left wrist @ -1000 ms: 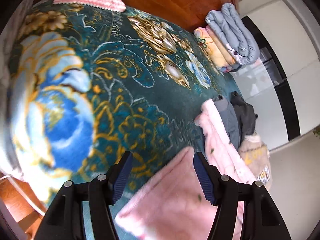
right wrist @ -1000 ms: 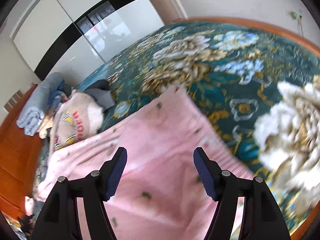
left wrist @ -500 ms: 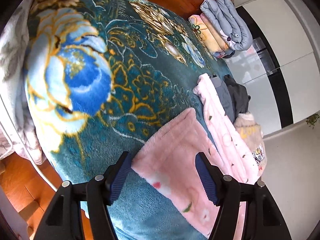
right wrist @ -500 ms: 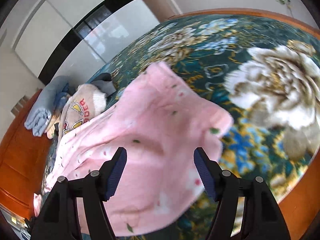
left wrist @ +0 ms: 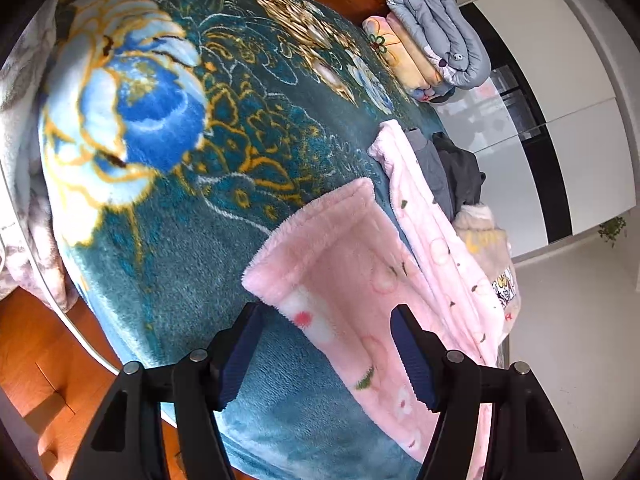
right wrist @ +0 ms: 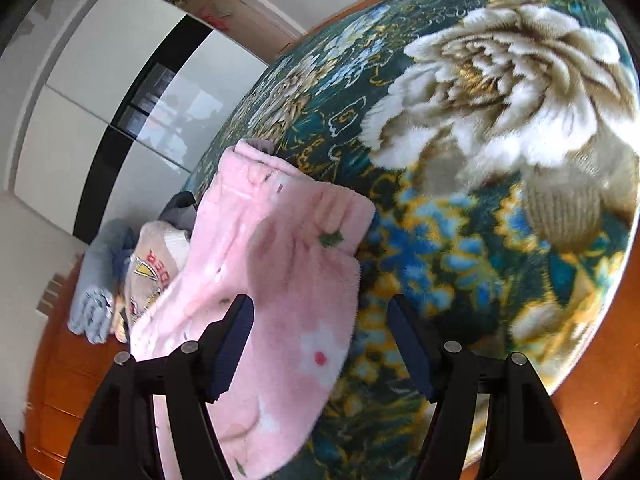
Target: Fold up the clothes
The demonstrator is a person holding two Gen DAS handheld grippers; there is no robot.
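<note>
A pink garment [left wrist: 360, 280] is laid unfolded on the bed [left wrist: 200, 240], both grippers [left wrist: 326, 354] [right wrist: 320, 346] are held spread and empty above it, and no fold is made yet

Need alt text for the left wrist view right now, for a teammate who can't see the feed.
The left hand-held gripper hangs open over one end of a pink fleece garment spread on a teal floral blanket, its pads touching nothing. Beyond the garment lie dark grey clothes and a beige printed top, with folded quilts stacked at the far end near a white wardrobe.
</note>
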